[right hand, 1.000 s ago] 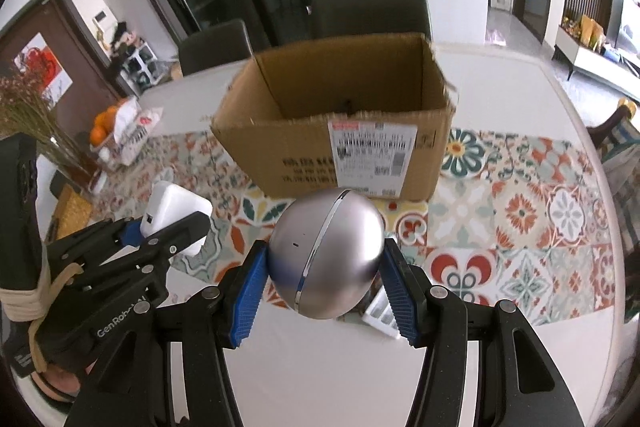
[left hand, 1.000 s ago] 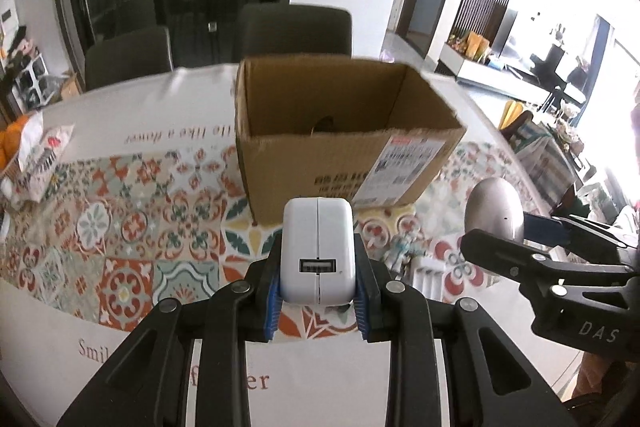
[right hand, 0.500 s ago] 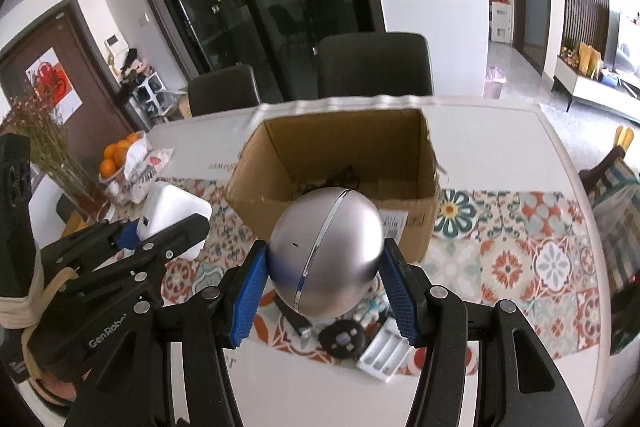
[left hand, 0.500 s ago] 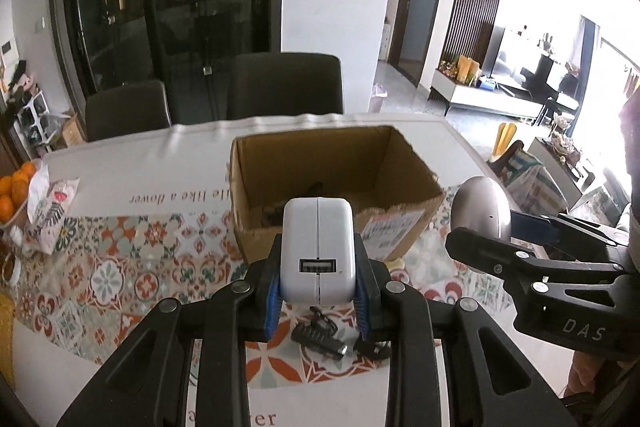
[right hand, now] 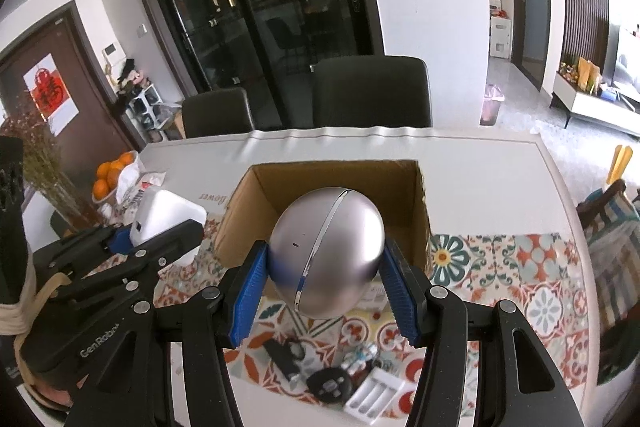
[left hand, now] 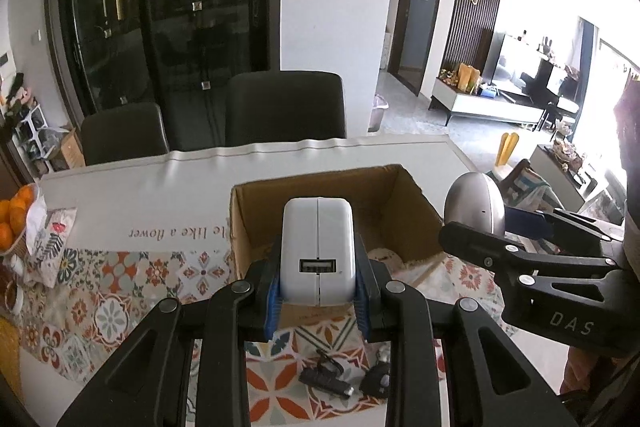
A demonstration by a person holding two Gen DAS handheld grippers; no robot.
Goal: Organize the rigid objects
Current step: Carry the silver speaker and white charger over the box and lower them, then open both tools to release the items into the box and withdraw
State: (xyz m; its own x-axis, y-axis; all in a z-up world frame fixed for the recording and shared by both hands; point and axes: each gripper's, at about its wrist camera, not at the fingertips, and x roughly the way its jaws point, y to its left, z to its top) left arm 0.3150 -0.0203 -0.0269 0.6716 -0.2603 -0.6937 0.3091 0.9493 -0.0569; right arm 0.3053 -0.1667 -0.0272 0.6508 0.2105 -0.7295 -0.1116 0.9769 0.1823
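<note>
My left gripper (left hand: 318, 291) is shut on a white USB charger block (left hand: 318, 251) and holds it above the near edge of the open cardboard box (left hand: 384, 183). My right gripper (right hand: 326, 287) is shut on a silver egg-shaped device (right hand: 326, 263), held above the near side of the same box (right hand: 420, 199). The charger also shows in the right wrist view (right hand: 164, 219), and the silver device in the left wrist view (left hand: 474, 207).
Small loose items lie on the patterned runner in front of the box: a black clip-like piece (left hand: 324, 381), a round black part (right hand: 330, 385), a white battery holder (right hand: 374, 399), a small figure (right hand: 360, 357). Oranges (right hand: 110, 173) and dried flowers stand at left. Two dark chairs (left hand: 286, 107) stand behind the table.
Both grippers have risen with their objects and moved forward; the box now appears lower, its inside is visible, and the loose items below have come into view.
</note>
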